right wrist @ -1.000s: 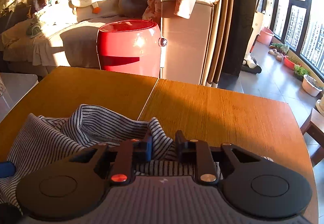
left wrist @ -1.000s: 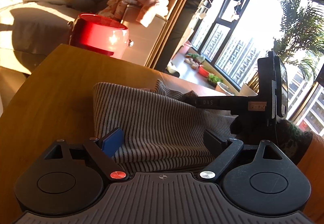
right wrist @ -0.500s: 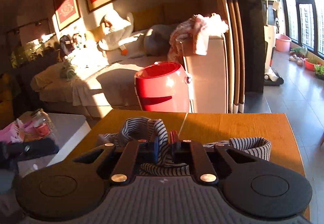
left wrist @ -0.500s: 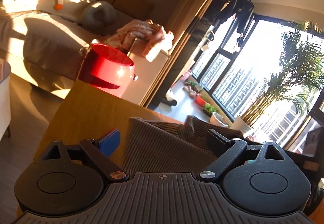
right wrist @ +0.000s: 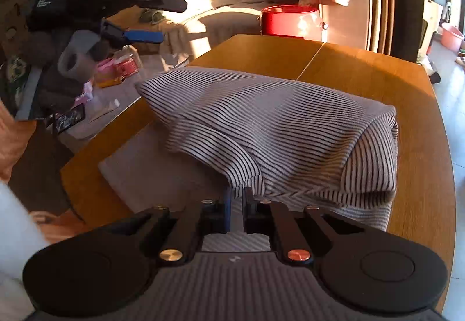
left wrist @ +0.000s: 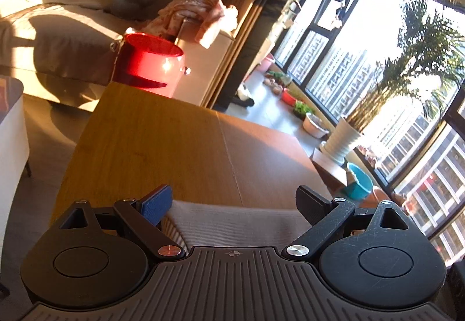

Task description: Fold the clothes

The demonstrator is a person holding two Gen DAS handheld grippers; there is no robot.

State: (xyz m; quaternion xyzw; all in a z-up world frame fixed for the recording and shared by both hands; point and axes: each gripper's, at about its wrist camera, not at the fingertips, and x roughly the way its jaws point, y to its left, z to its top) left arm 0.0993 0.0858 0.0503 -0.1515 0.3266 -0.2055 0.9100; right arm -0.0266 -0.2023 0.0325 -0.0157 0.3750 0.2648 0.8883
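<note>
Low golden sunlight, window [left wrist: 386, 65] glare, long shadows (fisheye-bent edges)

Striped garment [right wrist: 279, 129] in closed jaws

A wooden table [right wrist: 363, 80] with rounded corners and a seam across its middle carries a striped garment [right wrist: 279, 123]. The garment lies folded over itself in a soft mound on the near half of the top, one edge lifted off the wood. The far half of the table [left wrist: 162, 141] is bare wood in warm sunlight.
</note>
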